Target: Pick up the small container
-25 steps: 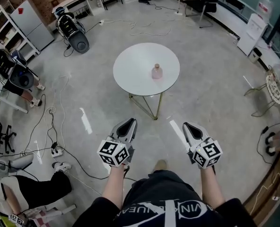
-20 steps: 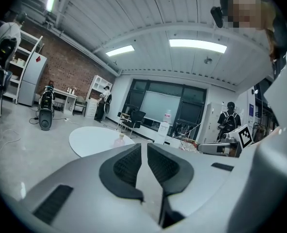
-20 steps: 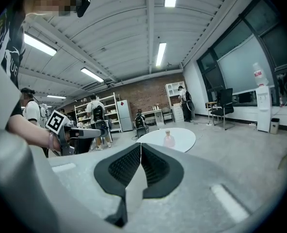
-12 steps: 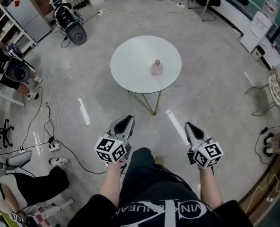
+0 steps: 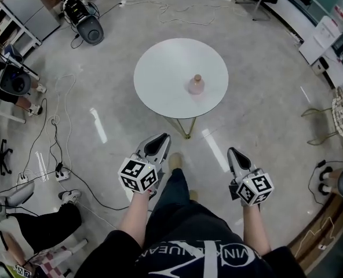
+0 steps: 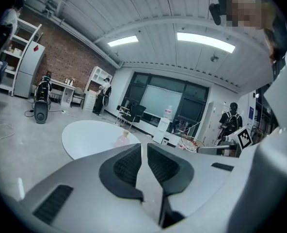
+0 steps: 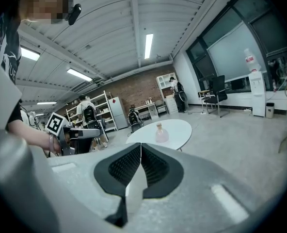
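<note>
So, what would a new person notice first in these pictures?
A round white table stands ahead, with a small pink container upright a little right of its centre. Nearer, the left gripper and right gripper are held out short of it, both shut and empty.

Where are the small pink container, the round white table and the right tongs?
small pink container (image 5: 196, 87): head view, its rounded body.
round white table (image 5: 160, 80): head view, bare top.
right tongs (image 5: 233, 153): head view, closed tips.

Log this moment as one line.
phase: pre-grasp | left gripper: shut, empty | right gripper: shut, empty | container: upright on table, untouched
</note>
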A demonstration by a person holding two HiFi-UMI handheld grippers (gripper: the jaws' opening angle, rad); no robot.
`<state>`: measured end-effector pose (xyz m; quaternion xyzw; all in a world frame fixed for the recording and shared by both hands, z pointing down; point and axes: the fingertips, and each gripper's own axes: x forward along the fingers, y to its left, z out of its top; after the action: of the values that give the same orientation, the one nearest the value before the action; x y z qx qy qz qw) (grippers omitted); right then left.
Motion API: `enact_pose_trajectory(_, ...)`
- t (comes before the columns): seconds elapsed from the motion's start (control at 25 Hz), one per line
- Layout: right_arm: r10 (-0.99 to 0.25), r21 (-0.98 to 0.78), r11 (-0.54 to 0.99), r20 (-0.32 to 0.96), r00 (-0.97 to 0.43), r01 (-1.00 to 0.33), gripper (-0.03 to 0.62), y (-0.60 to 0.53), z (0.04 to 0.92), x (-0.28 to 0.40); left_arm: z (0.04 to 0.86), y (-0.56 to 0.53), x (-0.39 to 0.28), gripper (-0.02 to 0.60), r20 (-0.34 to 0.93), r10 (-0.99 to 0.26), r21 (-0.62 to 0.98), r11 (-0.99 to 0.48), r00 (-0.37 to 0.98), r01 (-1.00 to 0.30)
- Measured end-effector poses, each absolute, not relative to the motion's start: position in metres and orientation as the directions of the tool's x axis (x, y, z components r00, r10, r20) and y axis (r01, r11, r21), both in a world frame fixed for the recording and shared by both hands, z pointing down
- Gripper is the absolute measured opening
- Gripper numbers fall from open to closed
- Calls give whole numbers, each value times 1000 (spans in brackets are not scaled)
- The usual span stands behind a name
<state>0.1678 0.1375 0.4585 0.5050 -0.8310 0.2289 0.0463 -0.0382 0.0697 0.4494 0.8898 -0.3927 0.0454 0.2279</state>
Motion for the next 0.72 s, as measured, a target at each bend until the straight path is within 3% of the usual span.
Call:
enact_pose_trajectory(0.24,-811,-317,410,302,-501,-855,7,81,454,157,455,23,-38,38,265,-654,371,-609,709,-701)
enact_pose_trajectory(0.72,-774,-313,432,354,-526,-846,8,-17,480,124,479,-49,-3,40,298,-485,322,-759,822,-565)
